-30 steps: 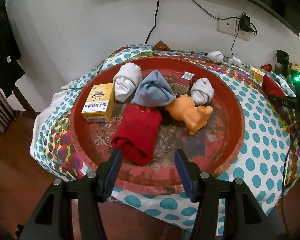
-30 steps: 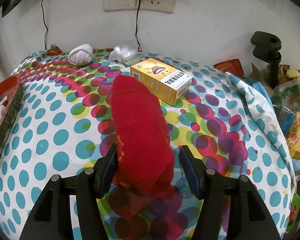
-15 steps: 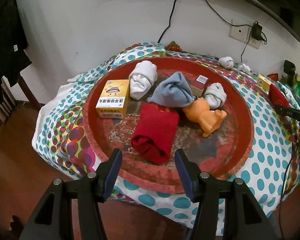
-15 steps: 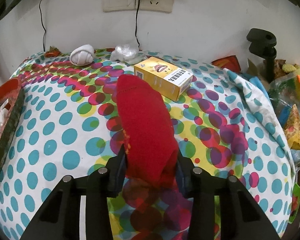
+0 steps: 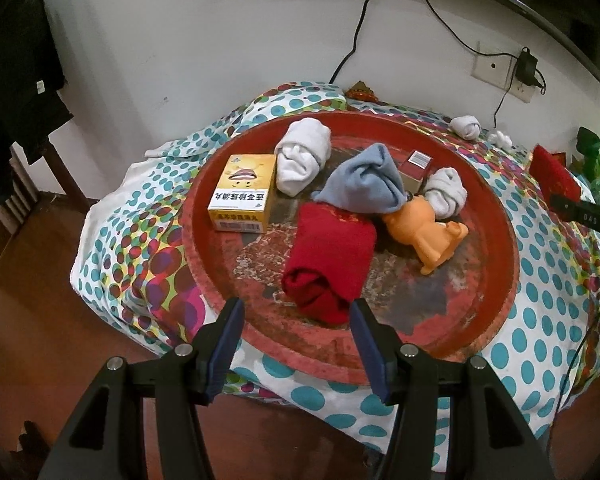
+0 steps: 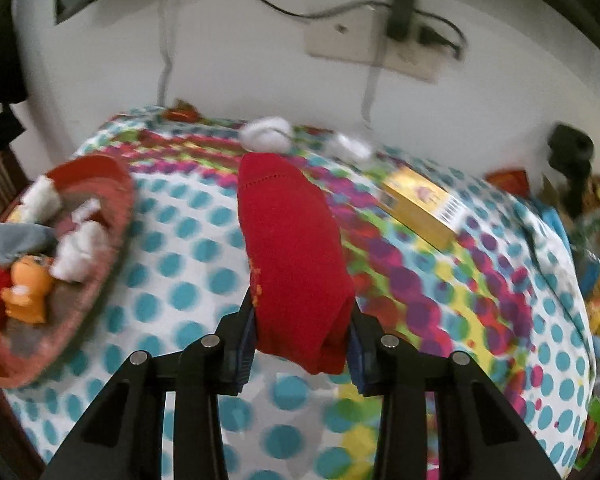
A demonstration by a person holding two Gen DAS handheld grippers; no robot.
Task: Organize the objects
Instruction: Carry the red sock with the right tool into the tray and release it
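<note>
My right gripper (image 6: 302, 316) is shut on a rolled red sock (image 6: 292, 248) and holds it above the dotted tablecloth; that sock also shows at the far right of the left wrist view (image 5: 554, 178). My left gripper (image 5: 296, 316) is open and empty, just short of the near rim of the round red tray (image 5: 496, 208). In the tray lie another red sock (image 5: 332, 260), a grey sock (image 5: 366, 188), two white socks (image 5: 304, 154) (image 5: 446, 192), an orange toy (image 5: 424, 232), a yellow box (image 5: 244, 192) and a small red box (image 5: 416, 164). The tray also shows at the left of the right wrist view (image 6: 112, 216).
On the cloth lie a second yellow box (image 6: 420, 204), a white sock ball (image 6: 266, 134) and a small white wad (image 6: 350, 146) near the wall. A black stand (image 6: 572, 160) and bright clutter sit at the right. Cables hang from a wall socket (image 6: 376, 46). The floor lies below the left gripper.
My right gripper has closed on the red sock, lifted it and swung left, bringing the tray into its view. My left gripper has drawn back and leftward from the tray, still open.
</note>
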